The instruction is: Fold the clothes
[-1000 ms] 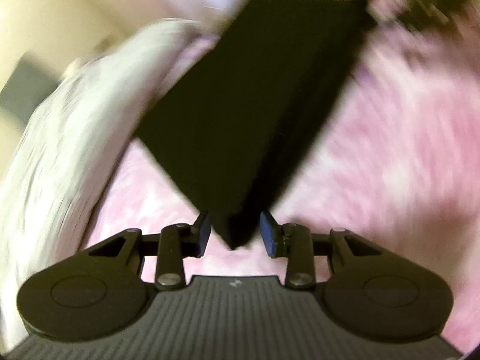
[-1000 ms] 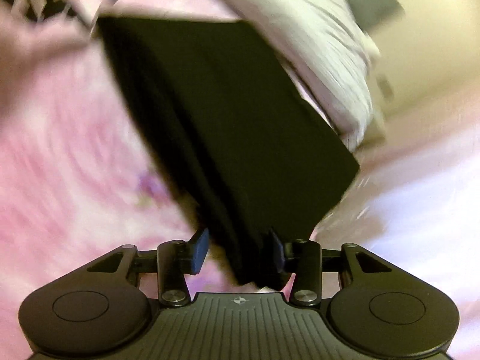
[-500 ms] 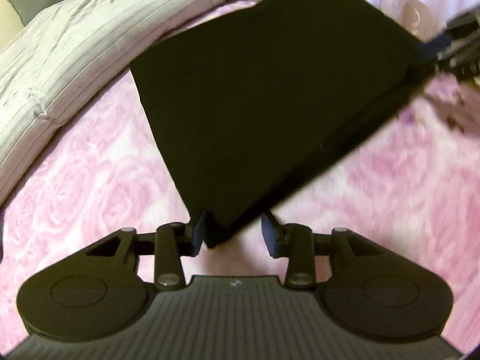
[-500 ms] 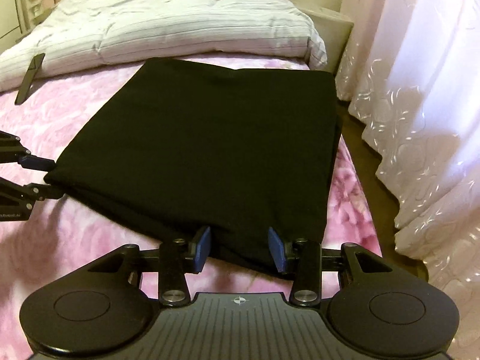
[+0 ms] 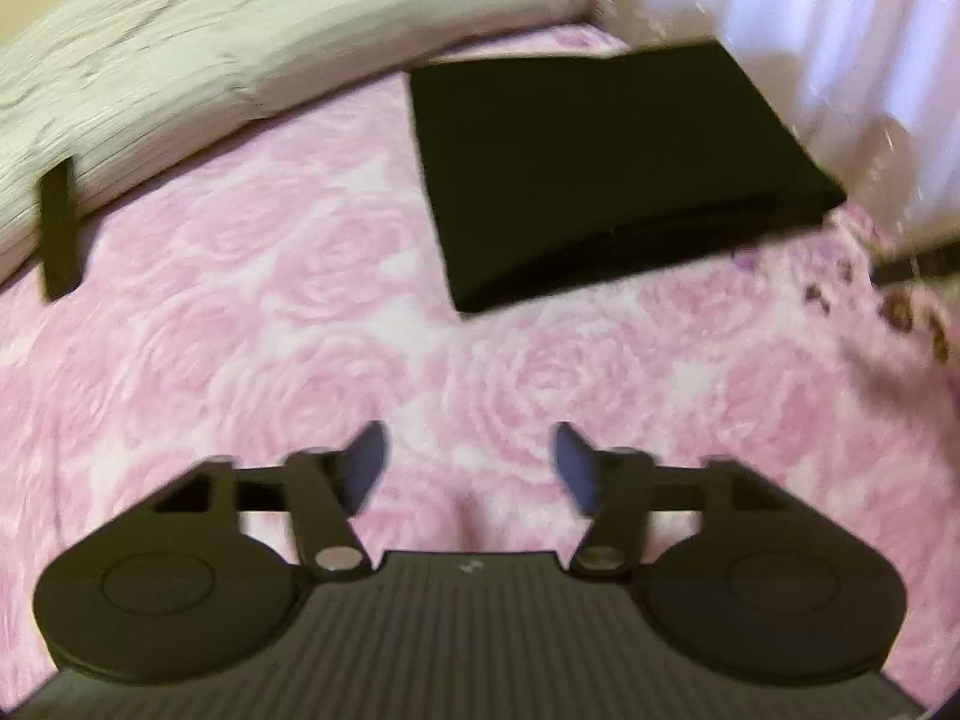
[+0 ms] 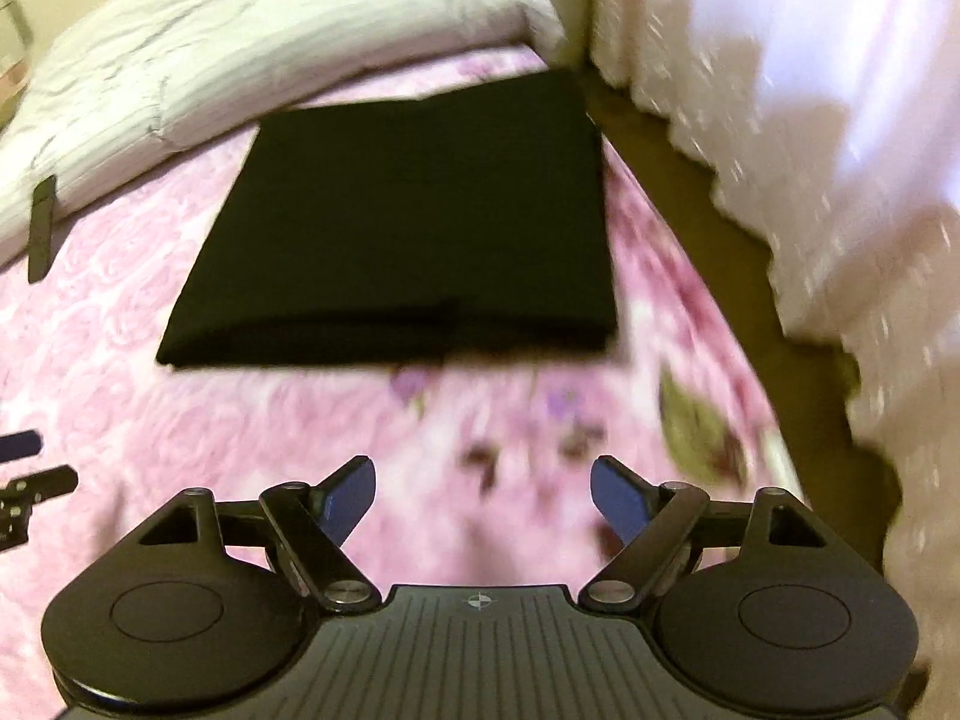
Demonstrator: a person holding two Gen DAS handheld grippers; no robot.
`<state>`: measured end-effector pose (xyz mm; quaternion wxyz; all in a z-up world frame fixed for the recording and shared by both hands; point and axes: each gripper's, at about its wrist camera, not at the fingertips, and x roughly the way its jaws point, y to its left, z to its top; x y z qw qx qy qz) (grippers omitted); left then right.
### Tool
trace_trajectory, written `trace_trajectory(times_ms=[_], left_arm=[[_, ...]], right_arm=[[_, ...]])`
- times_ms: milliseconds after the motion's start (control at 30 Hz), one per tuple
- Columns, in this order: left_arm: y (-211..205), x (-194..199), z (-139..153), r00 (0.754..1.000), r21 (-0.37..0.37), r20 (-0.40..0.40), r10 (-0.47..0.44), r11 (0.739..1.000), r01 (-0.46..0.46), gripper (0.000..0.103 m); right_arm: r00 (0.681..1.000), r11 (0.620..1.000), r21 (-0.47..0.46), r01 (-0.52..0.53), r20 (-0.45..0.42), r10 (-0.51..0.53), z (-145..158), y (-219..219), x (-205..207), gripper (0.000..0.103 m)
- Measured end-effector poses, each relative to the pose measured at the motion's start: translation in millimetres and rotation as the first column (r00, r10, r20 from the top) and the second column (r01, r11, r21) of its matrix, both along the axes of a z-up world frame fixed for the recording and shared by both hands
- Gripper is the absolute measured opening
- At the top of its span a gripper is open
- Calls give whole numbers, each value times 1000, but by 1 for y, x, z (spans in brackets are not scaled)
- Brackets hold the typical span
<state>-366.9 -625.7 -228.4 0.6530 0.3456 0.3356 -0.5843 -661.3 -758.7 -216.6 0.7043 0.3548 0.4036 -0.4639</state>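
Observation:
A black garment (image 5: 606,168) lies folded into a flat rectangle on the pink rose-patterned bedspread (image 5: 270,312), near the bed's right edge; it also shows in the right wrist view (image 6: 414,228). My left gripper (image 5: 468,462) is open and empty, pulled back from the garment's near left corner. My right gripper (image 6: 483,495) is open and empty, short of the garment's near edge. The left gripper's fingertips (image 6: 21,444) show at the left edge of the right wrist view.
A grey-white striped duvet (image 5: 240,30) is bunched at the head of the bed. A dark flat strip (image 5: 60,228) lies against it on the left. White curtains (image 6: 810,120) hang right of the bed, with a strip of brown floor (image 6: 708,210) between.
Both grippers have opened, let go of the black garment and drawn back. The garment now lies flat on the bedspread instead of hanging from the fingers.

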Motion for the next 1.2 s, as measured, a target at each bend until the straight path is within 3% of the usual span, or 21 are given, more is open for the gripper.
trace_trajectory(times_ms=[67, 133, 400, 567, 633, 800, 1000, 1200], left_arm=[[12, -1, 19, 999, -17, -9, 32, 999, -33, 92], [20, -2, 36, 999, -25, -25, 47, 999, -47, 101], [41, -18, 87, 986, -37, -115, 119, 992, -124, 102], [51, -23, 116, 975, -1, -186, 119, 993, -121, 102], [55, -24, 124, 974, -2, -195, 116, 993, -119, 101], [68, -34, 139, 992, -108, -18, 127, 986, -128, 101], [66, -27, 142, 979, -30, -105, 174, 984, -178, 101], [64, -29, 147, 980, -13, -105, 170, 985, -172, 101]], right_arm=[[999, 999, 15, 32, 8, -32, 14, 15, -2, 96], [999, 998, 21, 51, 15, -51, 29, 30, -2, 96], [997, 997, -11, 80, 2, -80, 102, 71, 8, 97], [996, 995, -42, 87, -32, -89, 138, 95, 9, 99], [995, 995, -46, 92, -34, -93, 146, 102, 9, 99], [995, 994, -67, 88, -38, -91, 159, 120, 12, 99], [997, 995, -67, 72, -27, -74, 162, 131, 21, 99], [998, 995, -78, 63, -25, -65, 164, 135, 26, 99]])
